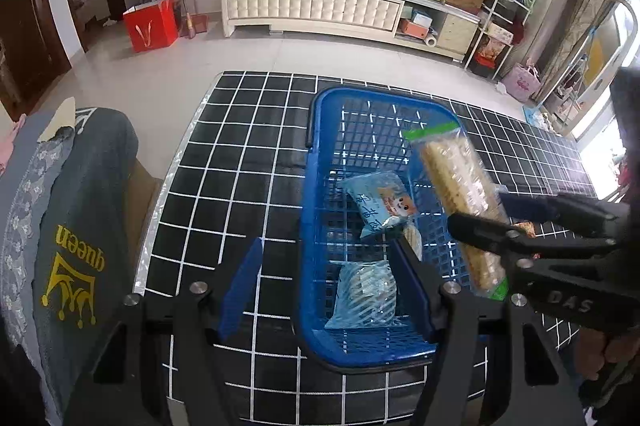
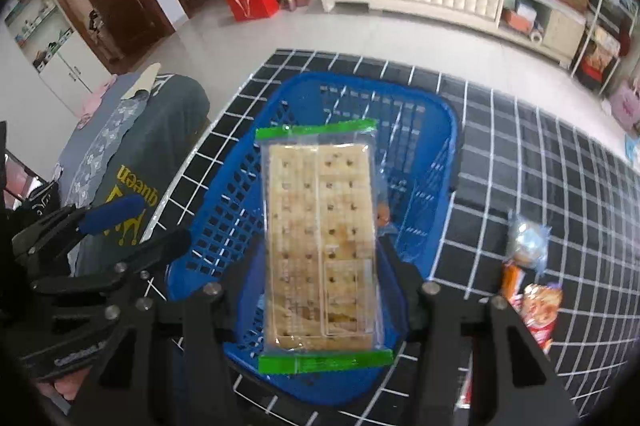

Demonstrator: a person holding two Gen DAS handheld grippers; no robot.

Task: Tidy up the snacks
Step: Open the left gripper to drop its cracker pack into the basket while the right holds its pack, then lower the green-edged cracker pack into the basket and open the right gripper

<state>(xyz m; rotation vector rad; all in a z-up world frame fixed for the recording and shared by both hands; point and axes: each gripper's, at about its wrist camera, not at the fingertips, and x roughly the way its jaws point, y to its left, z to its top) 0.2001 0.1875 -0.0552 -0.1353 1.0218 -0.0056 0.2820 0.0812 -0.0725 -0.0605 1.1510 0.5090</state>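
Right tool point(image 2: 320, 290) clamps the crackers point(image 2: 320, 246) and hangs them over the basket point(image 1: 316, 161) ready for a drop, while the left tool point(image 1: 324, 278) waits empty, jaws spread, at its near rim.

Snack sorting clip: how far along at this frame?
Partly done. Two light-blue packets already lie in the blue basket. The right claw holds the cracker pack above it. At least three snacks wait on the table; the left claw is open.

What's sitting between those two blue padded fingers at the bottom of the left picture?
In the left wrist view, the blue basket's left wall stands between the left gripper's open fingers, with a clear-wrapped snack inside the basket.
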